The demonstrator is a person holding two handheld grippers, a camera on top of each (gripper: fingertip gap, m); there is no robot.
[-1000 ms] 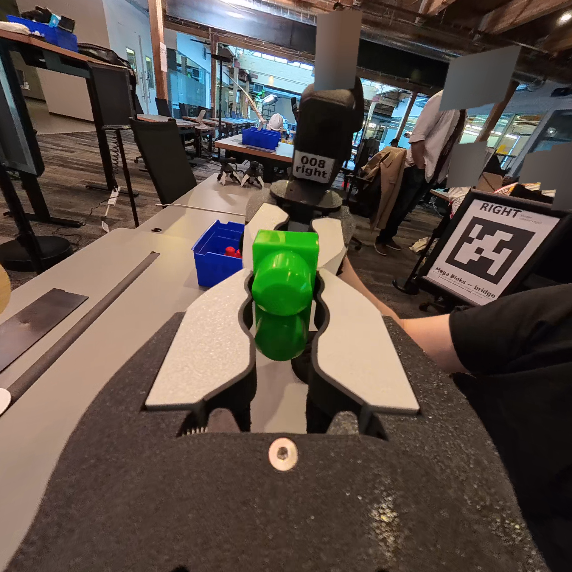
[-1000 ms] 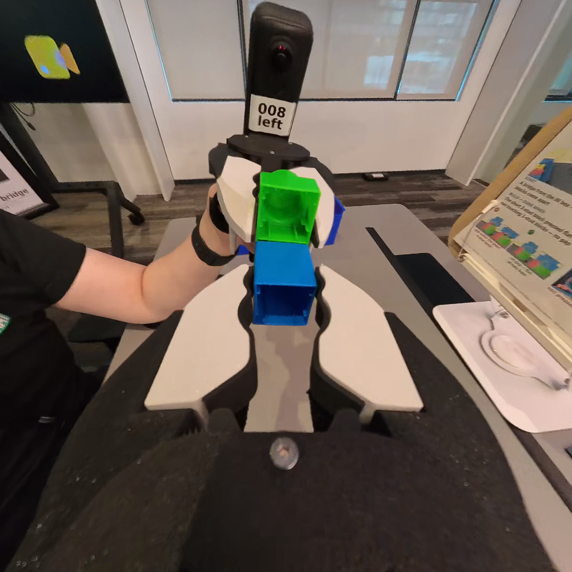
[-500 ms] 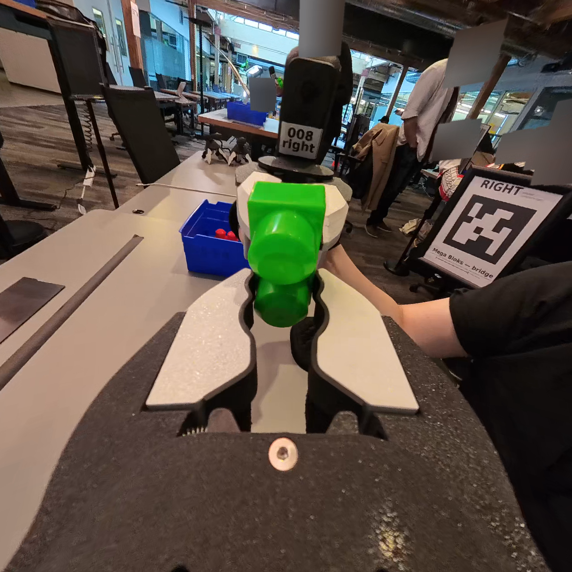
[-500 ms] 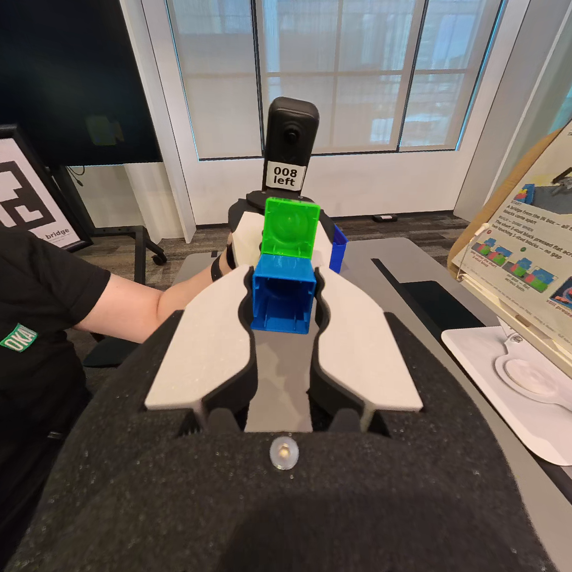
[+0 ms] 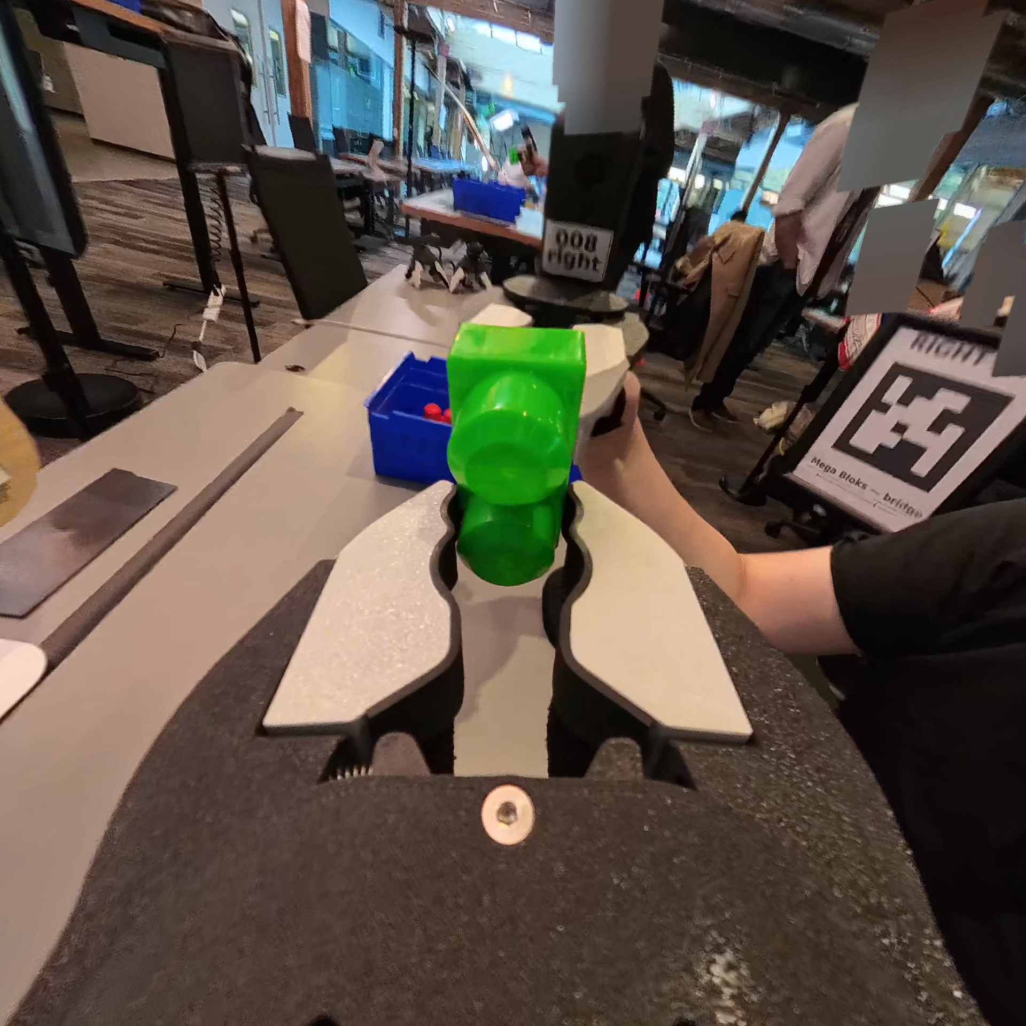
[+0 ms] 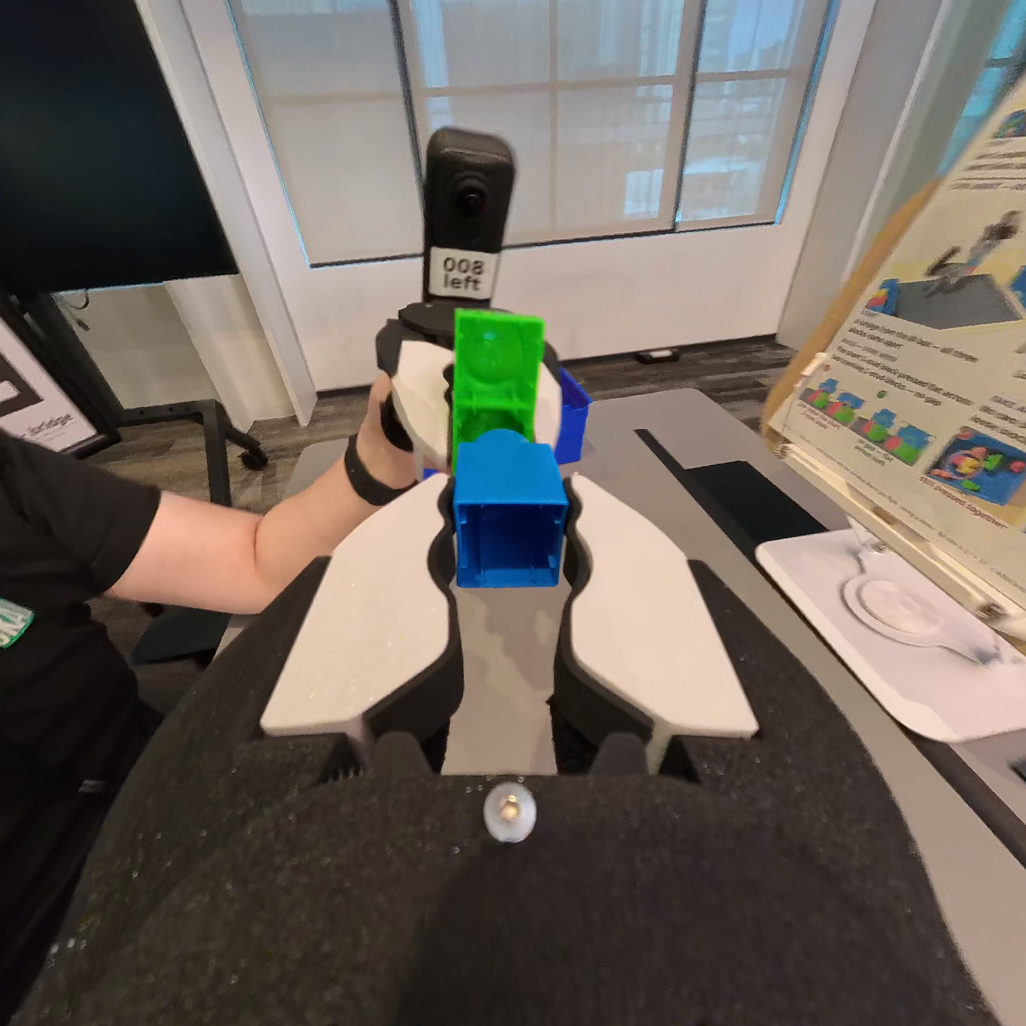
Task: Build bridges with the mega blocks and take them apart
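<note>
**Green and blue blocks held between two claws above the counter**

Green plastic two-stud block (image 5: 513,444) sits clamped in the left claw (image 5: 508,533), whose white fingers (image 5: 388,605) are drawn in against its lower stud end; the studs face the left wrist camera. In the right wrist view the same green block (image 6: 496,377) shows its hollow underside, rising above a blue plastic single-stud block (image 6: 508,522). The right claw (image 6: 508,533) is closed on the blue block's sides, its open base turned toward the camera and its rounded stud at the green block's lower cavity; whether the stud is seated or just apart cannot be told. Both blocks are held in the air above the grey counter (image 5: 183,555). A blue plastic bin (image 5: 405,433) with red pieces inside stands on the counter behind the blocks. To the right in the right wrist view, an instruction board (image 6: 916,361) leans on a white stand (image 6: 888,638).
</note>
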